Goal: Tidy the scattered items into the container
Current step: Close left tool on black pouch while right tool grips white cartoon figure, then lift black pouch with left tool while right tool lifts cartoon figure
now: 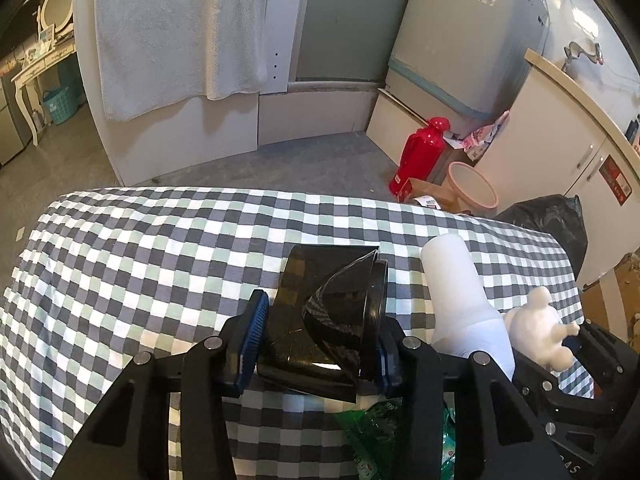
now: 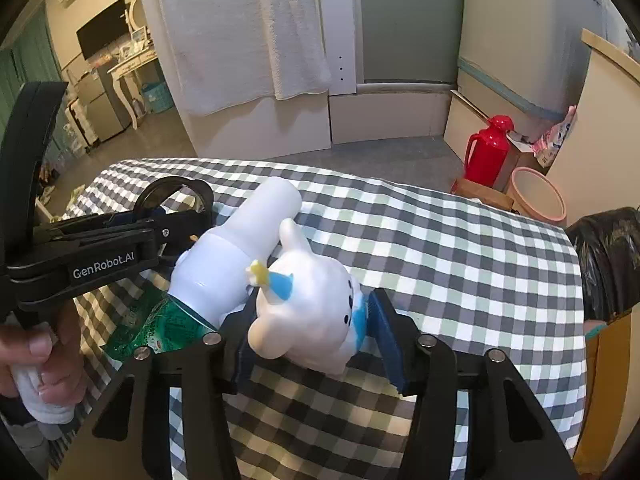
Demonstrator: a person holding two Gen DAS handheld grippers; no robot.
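Note:
My left gripper [image 1: 316, 344] is shut on a dark see-through plastic container [image 1: 320, 320] and holds it over the checked tablecloth [image 1: 140, 264]. The container's round rim also shows in the right wrist view [image 2: 176, 196]. My right gripper [image 2: 312, 344] is shut on a white toy figure with blue marks [image 2: 312, 312], seen in the left wrist view too [image 1: 540, 328]. A white bottle [image 2: 240, 248] with a green label lies on the cloth between the two grippers, touching the toy; it also shows in the left wrist view [image 1: 460, 292].
The table edge curves along the far side. Beyond it on the floor stand a red thermos [image 1: 424, 152], a pink basin [image 1: 472, 188] and a cardboard box. A black bag [image 2: 612, 256] sits at the right. A white towel [image 1: 176, 32] hangs on the wall.

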